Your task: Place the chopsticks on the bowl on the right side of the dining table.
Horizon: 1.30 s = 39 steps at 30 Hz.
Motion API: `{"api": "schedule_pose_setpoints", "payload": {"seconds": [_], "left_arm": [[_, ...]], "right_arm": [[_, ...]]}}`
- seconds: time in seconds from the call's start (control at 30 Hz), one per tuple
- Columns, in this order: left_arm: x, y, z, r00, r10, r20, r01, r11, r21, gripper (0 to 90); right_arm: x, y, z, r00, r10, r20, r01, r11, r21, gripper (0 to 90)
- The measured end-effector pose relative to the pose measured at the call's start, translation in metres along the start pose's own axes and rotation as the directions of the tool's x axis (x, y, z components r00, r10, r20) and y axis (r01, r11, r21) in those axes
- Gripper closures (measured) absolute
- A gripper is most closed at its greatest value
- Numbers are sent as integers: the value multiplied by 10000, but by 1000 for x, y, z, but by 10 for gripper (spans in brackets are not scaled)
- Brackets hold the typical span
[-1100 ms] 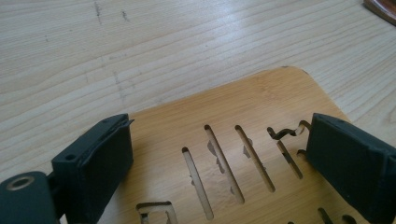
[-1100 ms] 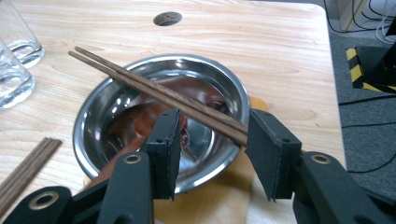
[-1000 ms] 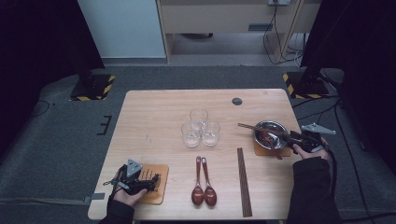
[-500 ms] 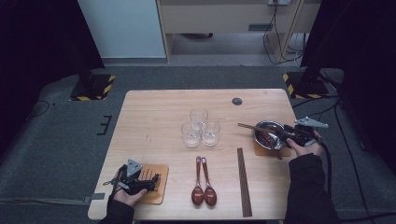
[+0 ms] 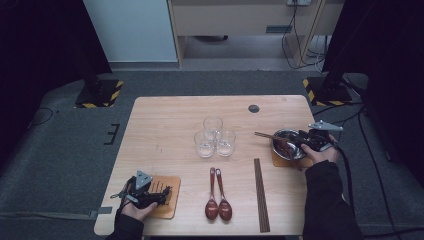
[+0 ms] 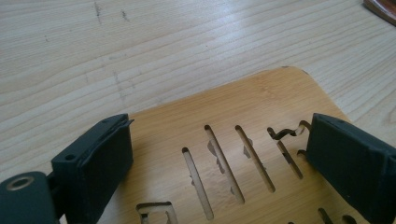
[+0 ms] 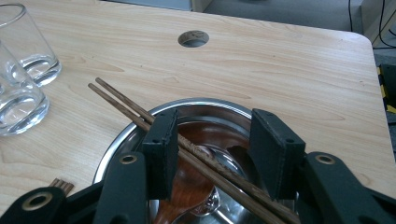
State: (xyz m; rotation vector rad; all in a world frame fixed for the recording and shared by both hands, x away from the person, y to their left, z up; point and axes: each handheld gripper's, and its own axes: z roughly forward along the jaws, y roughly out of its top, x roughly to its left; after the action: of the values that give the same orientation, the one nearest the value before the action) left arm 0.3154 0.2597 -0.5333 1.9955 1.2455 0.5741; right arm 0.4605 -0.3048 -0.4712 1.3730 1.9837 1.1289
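Two hand-held grippers are at work on a wooden desk (image 5: 165, 120). At the near left corner, the left hand-held gripper (image 5: 162, 195) lies low over a slotted wooden coaster (image 6: 243, 140), its jaws standing wide apart on either side of the slots and gripping nothing — the coaster lies flat beneath and between them.

At the far right edge, the right hand-held gripper (image 7: 212, 149) hovers over a steel bowl (image 7: 140, 126) that sits on a second coaster (image 5: 280, 161). Its jaws are about half open; a pair of chopsticks (image 7: 135, 109) slants across the bowl's rim and runs between them, close against one pad, though no squeeze from both sides is visible. Inside the bowl, below the jaws, lies a dark red spoon (image 7: 187, 186).

Well away from that gripper, toward the middle of the desk, stand three glasses (image 5: 214, 137) in a cluster, with two more spoons (image 5: 218, 197) and another pair of chopsticks (image 5: 261, 192) nearer the person.
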Motion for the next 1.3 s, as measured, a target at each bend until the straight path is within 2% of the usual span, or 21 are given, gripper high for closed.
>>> {"api": "schedule_pose_setpoints", "payload": {"seconds": [0.5, 0.57, 0.77, 1.3], "left_arm": [[0, 0, 0, 10000, 0, 1, 0, 10000, 1, 62], [0, 0, 0, 10000, 5, 1, -5, 10000, 1, 62], [0, 0, 0, 10000, 7, 2, -7, 10000, 3, 62], [0, 0, 0, 10000, 1, -3, -1, 10000, 3, 60]], "right_arm": [[0, 0, 19, 9998, -166, 126, 159, 9985, 524, 477], [-1, -1, 21, 9996, -132, 251, 116, 9980, 625, 465], [-5, -1, 23, 9988, -12, 491, -15, 9985, 542, 438], [-7, -2, 30, 9976, 80, 681, -122, 9980, 623, 407]]}}
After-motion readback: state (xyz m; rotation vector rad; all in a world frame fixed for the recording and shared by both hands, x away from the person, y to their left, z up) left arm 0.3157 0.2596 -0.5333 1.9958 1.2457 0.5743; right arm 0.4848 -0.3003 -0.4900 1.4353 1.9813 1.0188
